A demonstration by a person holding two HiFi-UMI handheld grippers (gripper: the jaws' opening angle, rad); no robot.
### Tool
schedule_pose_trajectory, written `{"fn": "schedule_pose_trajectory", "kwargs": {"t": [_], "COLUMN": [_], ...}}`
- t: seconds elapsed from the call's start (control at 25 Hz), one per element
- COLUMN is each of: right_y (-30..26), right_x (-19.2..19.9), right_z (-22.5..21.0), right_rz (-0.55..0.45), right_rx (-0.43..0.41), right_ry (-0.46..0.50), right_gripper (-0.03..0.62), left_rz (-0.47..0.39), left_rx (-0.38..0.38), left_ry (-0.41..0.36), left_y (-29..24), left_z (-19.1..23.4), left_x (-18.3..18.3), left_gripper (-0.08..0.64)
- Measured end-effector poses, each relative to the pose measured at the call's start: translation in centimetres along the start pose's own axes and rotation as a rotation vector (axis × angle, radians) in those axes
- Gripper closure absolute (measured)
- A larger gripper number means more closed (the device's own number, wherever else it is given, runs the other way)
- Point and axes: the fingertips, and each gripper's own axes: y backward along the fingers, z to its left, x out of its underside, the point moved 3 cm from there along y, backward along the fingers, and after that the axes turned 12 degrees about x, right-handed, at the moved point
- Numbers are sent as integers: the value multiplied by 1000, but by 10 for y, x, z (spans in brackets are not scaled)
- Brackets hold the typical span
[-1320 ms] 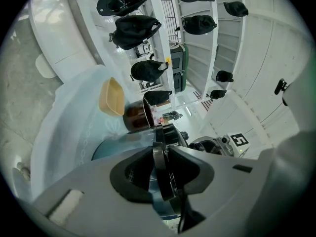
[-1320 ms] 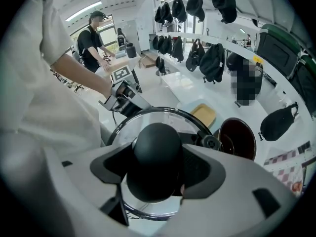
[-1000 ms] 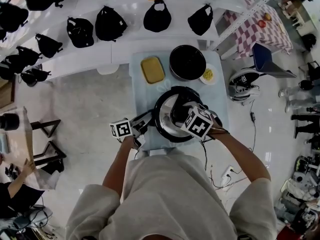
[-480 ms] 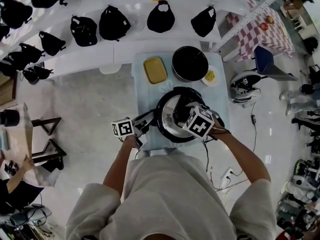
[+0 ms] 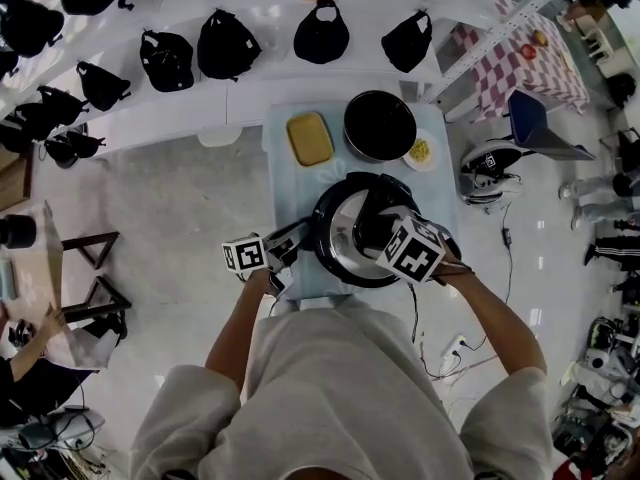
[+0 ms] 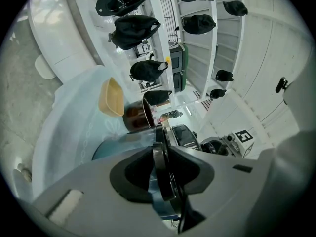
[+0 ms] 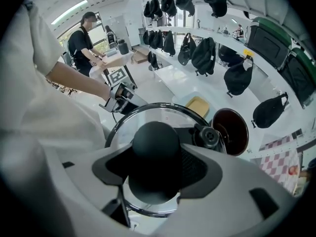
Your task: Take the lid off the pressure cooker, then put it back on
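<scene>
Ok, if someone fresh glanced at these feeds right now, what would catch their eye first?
The pressure cooker at the middle of the small blue-clothed table stands out. The right gripper is clamped from above on the round black lid knob, and the left gripper pinches the thin black side handle. Behind the table, a row of black bags lines the curved white shelf.

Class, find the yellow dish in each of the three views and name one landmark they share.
Head view: yellow dish upper centre.
Left gripper view: yellow dish left of centre.
Right gripper view: yellow dish right of centre.
Shared landmark: the dark round pot beside it.
</scene>
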Motion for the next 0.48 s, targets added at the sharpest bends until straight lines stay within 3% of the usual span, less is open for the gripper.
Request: {"fn": "schedule_pose_trajectory", "kwargs": {"t": [0.48], "right_y": [39], "right_x": [32], "right_z": [-27], "right_rz": [-38], "right_rx": [75], "right_ry": [-110], "right_gripper": [318], "left_rz": [22], "left_rx": [0], "left_ry": [5], "left_y": [2], "left_z": [0], "left_x": [-1], "left_gripper": [459]}}
